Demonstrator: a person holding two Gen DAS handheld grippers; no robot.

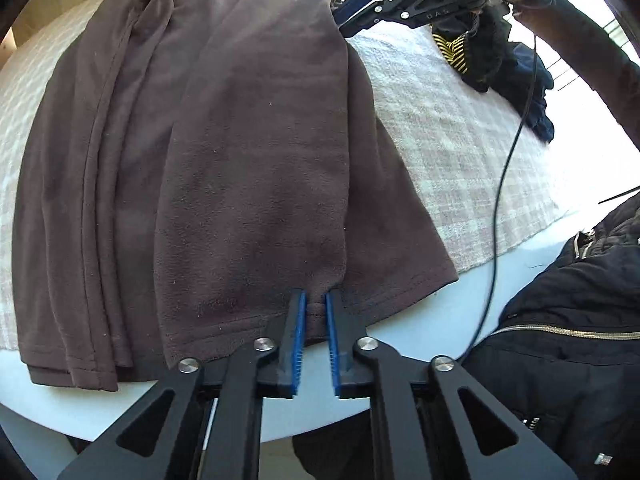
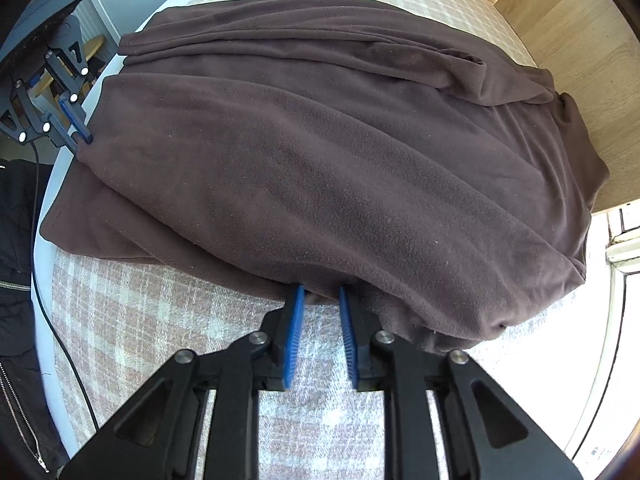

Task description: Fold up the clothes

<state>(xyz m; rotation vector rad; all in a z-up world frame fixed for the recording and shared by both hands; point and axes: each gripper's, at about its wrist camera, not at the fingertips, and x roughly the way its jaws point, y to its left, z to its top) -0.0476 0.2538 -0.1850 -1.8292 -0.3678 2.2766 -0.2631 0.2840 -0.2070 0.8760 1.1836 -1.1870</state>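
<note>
Left gripper (image 1: 316, 300) is pinching the near hem of the brown fleece garment (image 1: 224, 152), and the right gripper (image 2: 322, 296) looks pressed onto its other edge, though the fabric hides those tips. Garment's spread half-folded on the checked cloth (image 1: 440, 120) over the table; thick fleece could slip out and bunch the fold. No containers here, just a dark clothes pile (image 1: 500, 64) far right.
</note>
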